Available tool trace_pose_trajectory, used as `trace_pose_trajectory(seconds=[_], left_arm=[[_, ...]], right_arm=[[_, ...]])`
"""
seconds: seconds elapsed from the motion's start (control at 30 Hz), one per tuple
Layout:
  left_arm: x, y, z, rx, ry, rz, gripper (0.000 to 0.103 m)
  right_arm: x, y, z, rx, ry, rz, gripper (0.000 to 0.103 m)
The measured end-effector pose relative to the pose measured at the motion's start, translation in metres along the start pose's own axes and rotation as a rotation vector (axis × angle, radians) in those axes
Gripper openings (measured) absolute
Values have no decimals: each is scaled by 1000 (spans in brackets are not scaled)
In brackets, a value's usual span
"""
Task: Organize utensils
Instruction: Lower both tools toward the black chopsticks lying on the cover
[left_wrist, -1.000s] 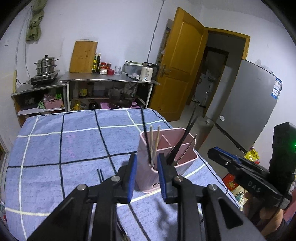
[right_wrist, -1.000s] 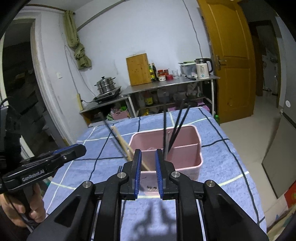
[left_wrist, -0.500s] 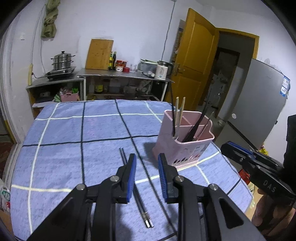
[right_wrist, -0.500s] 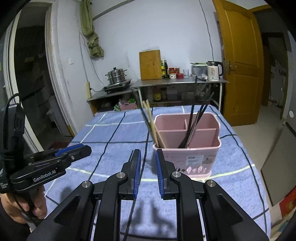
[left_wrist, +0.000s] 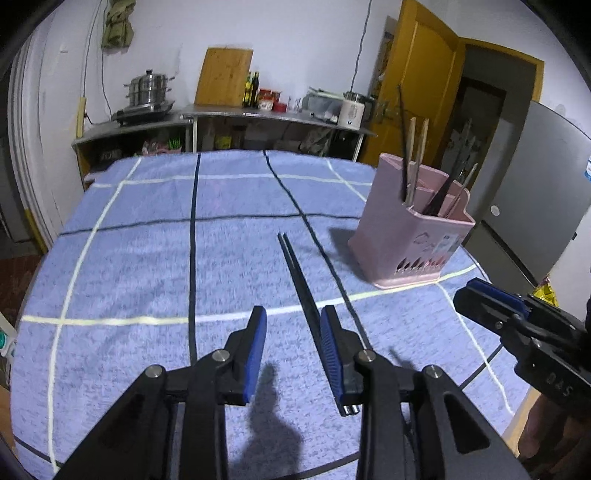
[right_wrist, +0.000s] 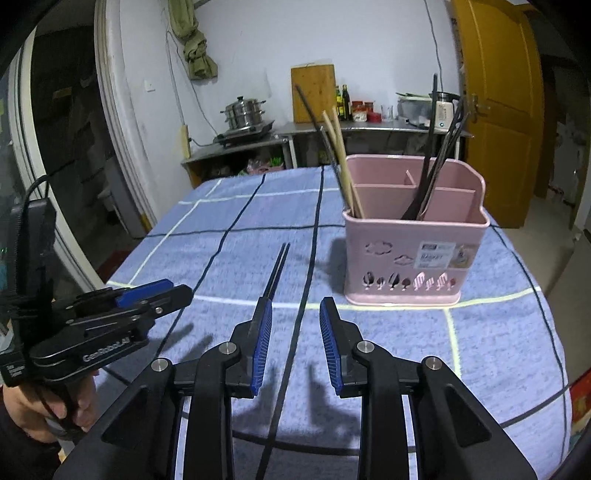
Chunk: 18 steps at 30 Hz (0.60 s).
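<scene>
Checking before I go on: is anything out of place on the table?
Yes. A pair of black chopsticks lies loose on the blue cloth, left of the pink holder, while the other utensils stand inside it. Nothing looks spilled or damaged.

Blue cloth (left_wrist: 229, 258) with white and black grid lines. Pink caddy (right_wrist: 413, 254), leaf-shaped cutouts low on front, white label at 3 o'clock. Black chopsticks (left_wrist: 299, 280) on cloth; tan and black ones in caddy. Grippers black, blue pads (right_wrist: 262, 332). Yellow-orange door (right_wrist: 498, 96), white wall, grey fridge (left_wrist: 535, 192).
</scene>
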<state>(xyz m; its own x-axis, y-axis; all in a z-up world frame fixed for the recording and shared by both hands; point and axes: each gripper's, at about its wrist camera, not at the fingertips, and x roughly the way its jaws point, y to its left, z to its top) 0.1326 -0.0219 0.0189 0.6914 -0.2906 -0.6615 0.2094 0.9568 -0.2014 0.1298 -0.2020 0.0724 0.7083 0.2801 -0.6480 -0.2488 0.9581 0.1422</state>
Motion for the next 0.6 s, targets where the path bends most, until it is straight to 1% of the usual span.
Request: trace_pose_trajectory(seconds=[0.27,0.43,0.6], left_arm=[[45,2,2,-14,61,-1,32],[75,-1,10,-18,92,4,32],[94,-4,13,-15,110,12,32]], right_arm=[[18,-5,-8,3,41,10,28],[32,-11,-11,11,69,10,28],[44,-16,-12,15,91,14,28]])
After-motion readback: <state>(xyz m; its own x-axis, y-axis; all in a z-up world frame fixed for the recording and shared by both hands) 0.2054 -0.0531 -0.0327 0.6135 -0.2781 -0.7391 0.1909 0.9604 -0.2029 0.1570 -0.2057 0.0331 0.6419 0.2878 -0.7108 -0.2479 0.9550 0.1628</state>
